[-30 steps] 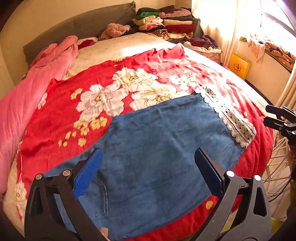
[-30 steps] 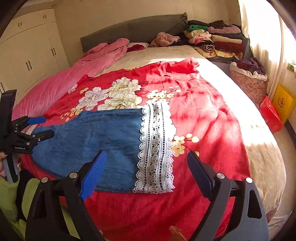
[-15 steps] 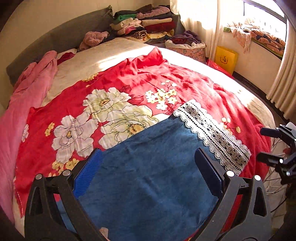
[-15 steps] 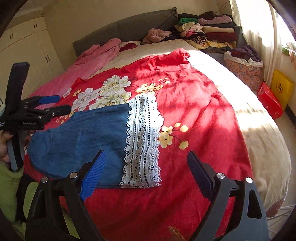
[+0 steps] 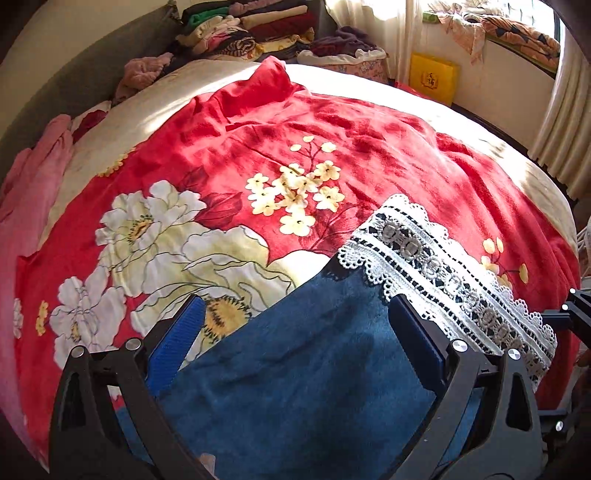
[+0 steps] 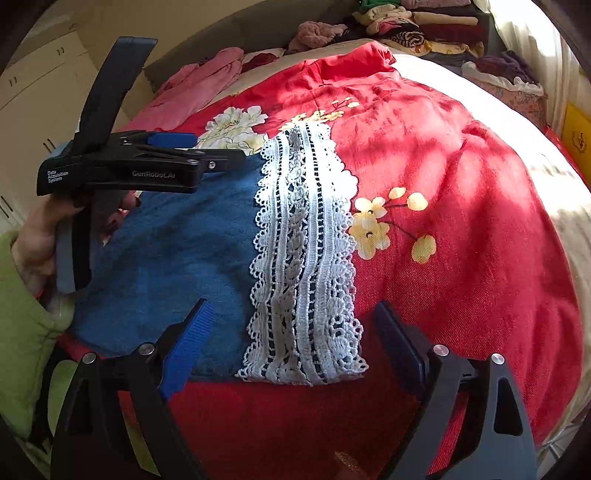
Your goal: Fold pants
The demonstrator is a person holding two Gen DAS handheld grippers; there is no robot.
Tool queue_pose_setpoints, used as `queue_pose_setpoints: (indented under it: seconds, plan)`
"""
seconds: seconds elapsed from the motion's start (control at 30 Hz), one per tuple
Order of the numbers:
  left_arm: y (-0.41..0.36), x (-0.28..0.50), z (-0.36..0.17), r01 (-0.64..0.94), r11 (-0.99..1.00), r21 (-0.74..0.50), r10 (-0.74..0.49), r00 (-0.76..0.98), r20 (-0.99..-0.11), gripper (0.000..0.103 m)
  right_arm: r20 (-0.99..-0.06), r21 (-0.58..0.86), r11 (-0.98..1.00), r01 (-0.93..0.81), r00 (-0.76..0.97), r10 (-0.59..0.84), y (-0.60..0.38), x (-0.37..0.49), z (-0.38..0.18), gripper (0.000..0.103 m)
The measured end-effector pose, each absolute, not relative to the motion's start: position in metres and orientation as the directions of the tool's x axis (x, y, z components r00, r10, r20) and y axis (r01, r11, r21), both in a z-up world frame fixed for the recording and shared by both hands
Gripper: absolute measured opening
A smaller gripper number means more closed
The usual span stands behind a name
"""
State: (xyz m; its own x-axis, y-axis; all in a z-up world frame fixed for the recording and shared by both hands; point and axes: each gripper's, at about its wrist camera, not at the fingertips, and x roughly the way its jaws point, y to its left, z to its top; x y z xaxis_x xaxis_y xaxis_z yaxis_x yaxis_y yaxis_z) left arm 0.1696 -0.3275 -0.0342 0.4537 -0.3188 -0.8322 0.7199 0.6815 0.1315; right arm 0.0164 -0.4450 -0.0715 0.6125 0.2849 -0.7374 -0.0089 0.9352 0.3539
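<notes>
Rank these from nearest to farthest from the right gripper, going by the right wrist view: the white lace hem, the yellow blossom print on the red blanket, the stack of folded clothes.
1. White lace hem: just ahead of the right gripper, lying between its open fingers.
2. Yellow blossom print: farther up, right of the lace on the red blanket.
3. Stack of folded clothes: at the bed's far end.

Both wrist views tilt down over the bed's near edge, close above the blue pants (image 5: 303, 369). Their shared white lace hem (image 6: 306, 258) sits at three o'clock left, centre right.
</notes>
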Motion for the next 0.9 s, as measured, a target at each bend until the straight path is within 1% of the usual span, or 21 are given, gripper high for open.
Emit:
queue_pose_setpoints:
  seconds: [0.1,0.13,0.17,0.23,0.27,0.3,0.33,0.37,0.4,0.43,0.47,0.5,0.57,0.63,0.77,0.9]
  plan:
    - [-0.337,0.175,-0.051,0.738,0.666,0.106,-0.326,0.416,-0.849,0.093,-0.733,0.365,0.931,0.001,0.617,0.287,-0.446,0.019,-0.072,0.088]
    - [-0.338,0.175,-0.055,0.741,0.664,0.104,-0.323,0.409,-0.853,0.090,-0.730,0.371,0.929,0.003,0.619,0.290,-0.446,0.019,-0.071,0.085]
    - [-0.339,0.175,-0.060,0.745,0.659,0.097,-0.324,0.399,-0.858,0.087,-0.727,0.378,0.926,0.000,0.620,0.296,-0.446,0.019,-0.070,0.075]
    - [-0.339,0.170,-0.063,0.764,0.642,0.067,-0.349,0.369,-0.862,0.065,-0.722,0.386,0.923,-0.009,0.620,0.308,-0.443,0.019,-0.069,0.060]
    - [-0.340,0.168,-0.063,0.772,0.634,0.049,-0.365,0.355,-0.861,0.061,-0.722,0.384,0.923,-0.021,0.617,0.314,-0.441,0.020,-0.068,0.059]
    - [-0.340,0.166,-0.063,0.777,0.629,0.034,-0.377,0.343,-0.860,0.053,-0.724,0.380,0.925,-0.032,0.611,0.319,-0.438,0.022,-0.069,0.056]
    - [-0.340,0.164,-0.062,0.780,0.625,0.024,-0.385,0.335,-0.860,0.043,-0.729,0.378,0.925,-0.026,0.608,0.315,-0.437,0.024,-0.071,0.050]
    - [-0.341,0.162,-0.062,0.786,0.619,0.008,-0.395,0.320,-0.861,0.038,-0.728,0.381,0.924,-0.029,0.606,0.320,-0.435,0.025,-0.071,0.048]
    - [-0.342,0.159,-0.062,0.792,0.610,0.002,-0.402,0.312,-0.861,0.028,-0.726,0.378,0.925,-0.043,0.606,0.325,-0.433,0.026,-0.070,0.044]
    - [-0.344,0.155,-0.062,0.798,0.602,0.017,-0.399,0.320,-0.859,0.022,-0.726,0.376,0.925,-0.056,0.602,0.331,-0.430,0.027,-0.071,0.033]
    - [-0.346,0.151,-0.062,0.801,0.598,0.038,-0.391,0.332,-0.858,0.018,-0.727,0.381,0.922,-0.069,0.594,0.345,-0.427,0.029,-0.071,0.029]
    - [-0.347,0.149,-0.061,0.802,0.595,0.059,-0.377,0.343,-0.861,0.009,-0.727,0.381,0.921,-0.080,0.590,0.351,-0.425,0.030,-0.070,0.029]
    - [-0.348,0.145,-0.060,0.799,0.594,0.093,-0.352,0.362,-0.863,0.006,-0.720,0.368,0.924,-0.104,0.597,0.354,-0.418,0.031,-0.065,0.027]
    - [-0.344,0.146,-0.057,0.796,0.600,0.084,-0.365,0.366,-0.856,0.004,-0.709,0.364,0.923,-0.124,0.605,0.361,-0.413,0.030,-0.058,0.026]
    - [-0.321,0.155,-0.042,0.773,0.634,-0.028,-0.446,0.336,-0.829,0.003,-0.689,0.342,0.924,-0.171,0.623,0.371,-0.400,0.028,-0.038,0.026]
    - [-0.288,0.156,-0.017,0.742,0.667,-0.070,-0.491,0.367,-0.790,0.002,-0.668,0.321,0.918,-0.231,0.632,0.393,-0.379,0.026,-0.016,0.026]
